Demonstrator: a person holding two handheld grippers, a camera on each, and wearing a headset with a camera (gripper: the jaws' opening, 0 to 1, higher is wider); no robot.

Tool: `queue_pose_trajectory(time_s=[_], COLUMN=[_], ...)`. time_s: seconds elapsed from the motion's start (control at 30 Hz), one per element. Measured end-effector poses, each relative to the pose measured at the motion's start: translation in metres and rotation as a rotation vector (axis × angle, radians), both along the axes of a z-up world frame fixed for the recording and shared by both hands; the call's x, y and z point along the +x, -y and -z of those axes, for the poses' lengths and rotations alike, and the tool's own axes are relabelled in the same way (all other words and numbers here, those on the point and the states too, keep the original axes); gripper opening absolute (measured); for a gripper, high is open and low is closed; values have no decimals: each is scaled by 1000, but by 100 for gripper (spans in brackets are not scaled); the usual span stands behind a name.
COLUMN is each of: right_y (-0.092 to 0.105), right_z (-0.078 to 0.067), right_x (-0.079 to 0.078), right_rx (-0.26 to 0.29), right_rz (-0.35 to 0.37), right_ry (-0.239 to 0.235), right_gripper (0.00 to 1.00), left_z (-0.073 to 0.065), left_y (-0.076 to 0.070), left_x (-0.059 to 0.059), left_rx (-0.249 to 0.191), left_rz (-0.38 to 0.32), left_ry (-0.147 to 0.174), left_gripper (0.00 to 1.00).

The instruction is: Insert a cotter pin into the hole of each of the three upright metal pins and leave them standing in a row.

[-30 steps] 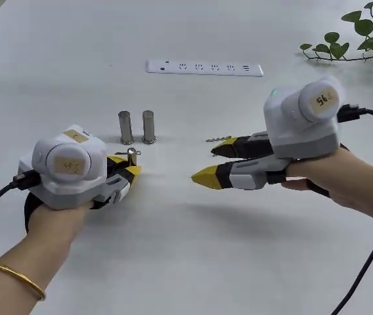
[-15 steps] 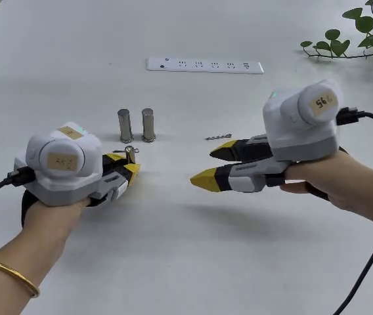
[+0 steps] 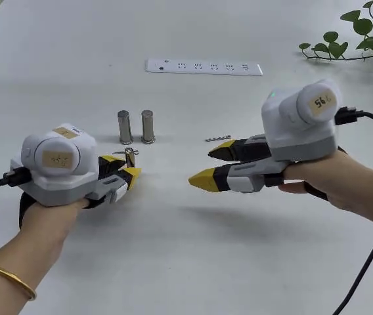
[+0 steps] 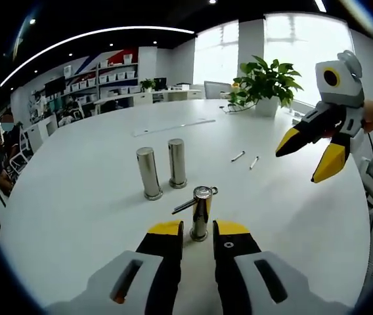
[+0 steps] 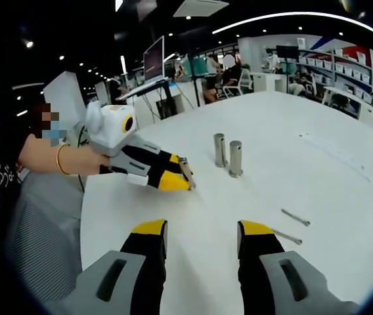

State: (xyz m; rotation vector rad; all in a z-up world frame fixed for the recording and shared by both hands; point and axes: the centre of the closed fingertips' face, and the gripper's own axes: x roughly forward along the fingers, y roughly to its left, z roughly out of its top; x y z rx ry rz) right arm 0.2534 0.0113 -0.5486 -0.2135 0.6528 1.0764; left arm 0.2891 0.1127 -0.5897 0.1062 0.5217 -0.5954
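Note:
Two bare metal pins (image 3: 125, 126) (image 3: 148, 126) stand upright side by side on the white table (image 3: 173, 249). A third metal pin (image 3: 131, 157), with a cotter pin (image 4: 193, 201) through its top, stands just in front of them. My left gripper (image 3: 130, 165) is shut on its lower part. My right gripper (image 3: 203, 165) hovers open and holds nothing, to the right of the held pin with its jaws pointing left. Loose cotter pins (image 3: 218, 138) lie on the table behind the right gripper, two of them (image 5: 295, 217) (image 5: 285, 236) in the right gripper view.
A white power strip (image 3: 204, 67) lies at the back of the table. A leafy plant (image 3: 364, 36) trails in at the far right corner. Cables run from both grippers toward the near edge.
My left gripper has shifted slightly, still holding the pin. The right gripper has hardly moved and stays open.

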Motion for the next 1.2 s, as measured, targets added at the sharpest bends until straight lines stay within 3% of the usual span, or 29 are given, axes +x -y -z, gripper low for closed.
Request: queue_pose_trajectory(time_s=[0.27,0.43,0.63,0.9,1.03,1.2], right_y=[-2,-3,-8,-19,-29,-43], right_z=[-3,-6,-11,-13,-14,-14], right_x=[0,7,15,40,59,67], right_rx=[5,27,61,100,125,132], right_rz=[0,29,50,103,123,142], right_ry=[4,4,6,30,47,65], right_gripper=[38,37,35,34,33,33], left_z=[1,-15,-27,-39,-45,-50], left_y=[-2,-4,-9,-12,-11,-9], left_x=[-3,-5,-8,-22,-31,-38], left_rx=[-4,-47,-65,-82,-57,-85], left_rz=[-5,-27,-43,-53,-30,-30], left_ry=[-10,3,20,24,47,31], left_gripper=[20,28,35,45,48,54])
